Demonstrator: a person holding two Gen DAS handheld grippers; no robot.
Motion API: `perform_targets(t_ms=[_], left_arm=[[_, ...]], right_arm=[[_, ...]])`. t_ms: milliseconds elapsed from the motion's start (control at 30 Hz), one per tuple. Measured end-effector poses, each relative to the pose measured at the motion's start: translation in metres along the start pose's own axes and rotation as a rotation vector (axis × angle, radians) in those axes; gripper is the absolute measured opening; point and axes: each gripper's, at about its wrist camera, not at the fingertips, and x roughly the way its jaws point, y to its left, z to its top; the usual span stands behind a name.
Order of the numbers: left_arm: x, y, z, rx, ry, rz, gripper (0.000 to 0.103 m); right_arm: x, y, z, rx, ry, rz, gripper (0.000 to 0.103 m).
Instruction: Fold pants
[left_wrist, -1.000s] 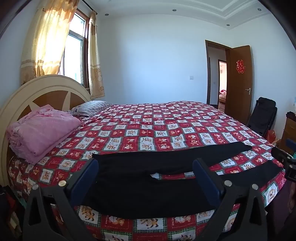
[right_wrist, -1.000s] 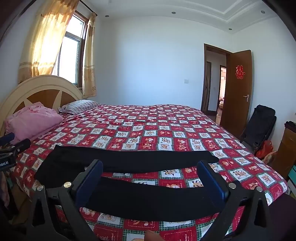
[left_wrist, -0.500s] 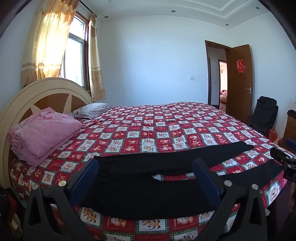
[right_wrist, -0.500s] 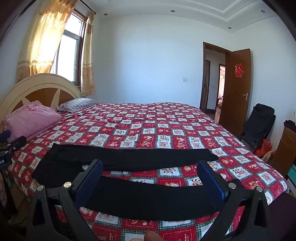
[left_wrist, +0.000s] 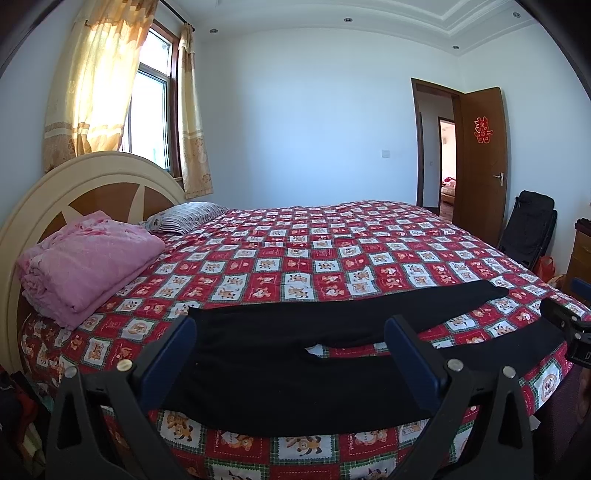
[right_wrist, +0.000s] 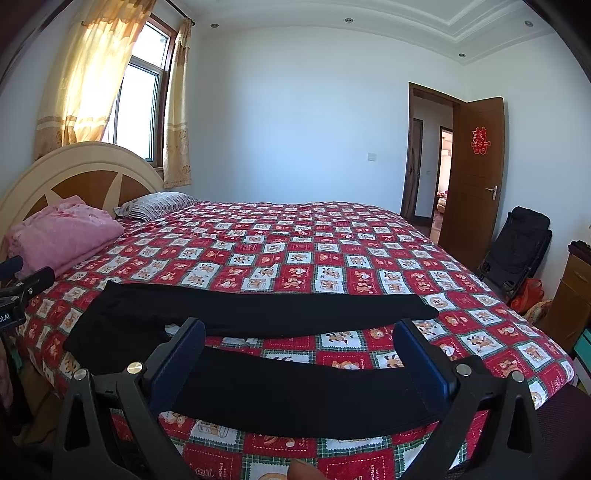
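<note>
Pants laid out flat, no fold made yet.

From the waist at the left to the cuffs at the right, the black pants (left_wrist: 280, 365) lie spread along the near edge of the bed (left_wrist: 332, 258), legs apart; left tongs (left_wrist: 288, 354) and right tongs (right_wrist: 299, 354) hover spread wide, gripping nothing.

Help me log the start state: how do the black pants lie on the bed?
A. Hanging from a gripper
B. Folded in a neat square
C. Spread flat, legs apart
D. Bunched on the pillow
C: the pants lie flat on the bed, their two legs split by a strip of quilt.
</note>
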Motion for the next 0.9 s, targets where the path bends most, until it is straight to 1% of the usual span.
perform_targets(t_ms=[900], left_arm=[[0.0032,0.0017,-0.0044,-0.002,0.014,0.004,0.103]], right_arm=[[0.0008,0.0053,-0.001,-0.009,0.013,0.004,0.102]])
